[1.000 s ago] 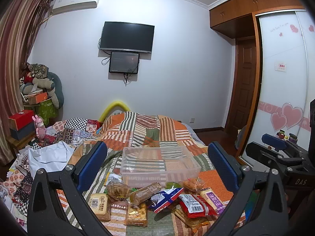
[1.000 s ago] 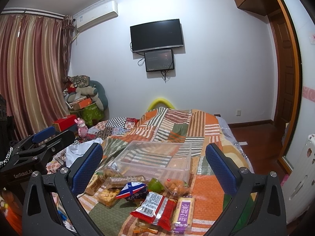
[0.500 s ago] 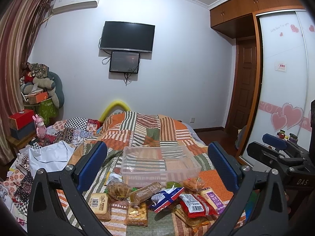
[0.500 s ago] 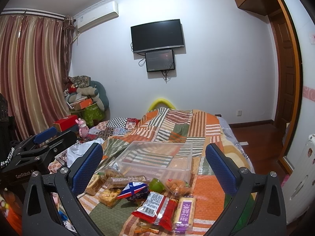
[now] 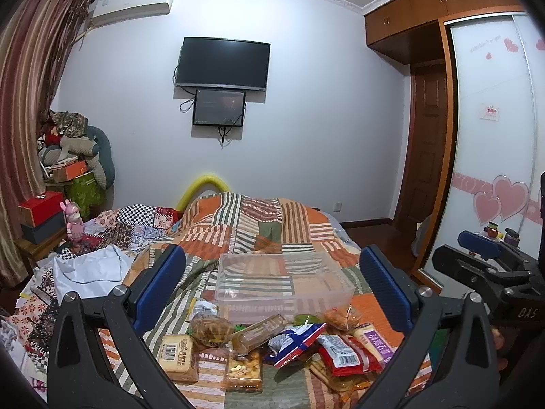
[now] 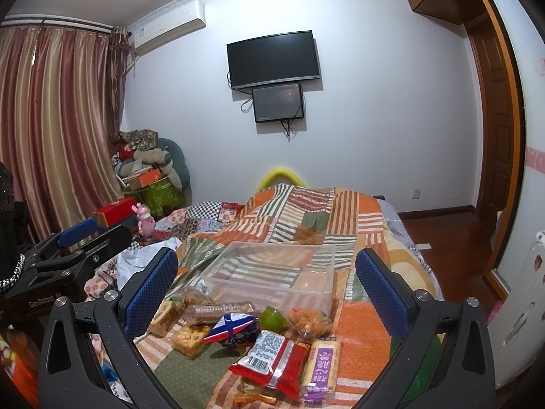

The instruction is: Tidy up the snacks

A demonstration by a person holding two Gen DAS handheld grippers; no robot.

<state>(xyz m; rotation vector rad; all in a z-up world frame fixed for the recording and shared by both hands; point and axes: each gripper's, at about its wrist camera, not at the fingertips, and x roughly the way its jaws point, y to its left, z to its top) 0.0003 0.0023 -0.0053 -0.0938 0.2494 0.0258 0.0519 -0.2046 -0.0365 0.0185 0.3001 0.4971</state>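
Both of my claws hang spread wide and empty above the near end of the bed: the left claw and the right claw each frame the heap of snacks.

Nearest the right claw lie the red foil packet with a white barcode label and, touching it, the pale yellow bar with a purple label. I judge that closing on either could pinch both, since they overlap.

Just beyond, the blue, white and red crinkled pouch leans on its neighbours, and the clear sleeve of round biscuits looks brittle; a hard squeeze may crush it.

Farther on sits the empty clear plastic bin, resting on the soft striped patchwork quilt. My worry is that the quilt gives, so a dropped packet could tip or nudge the light bin.
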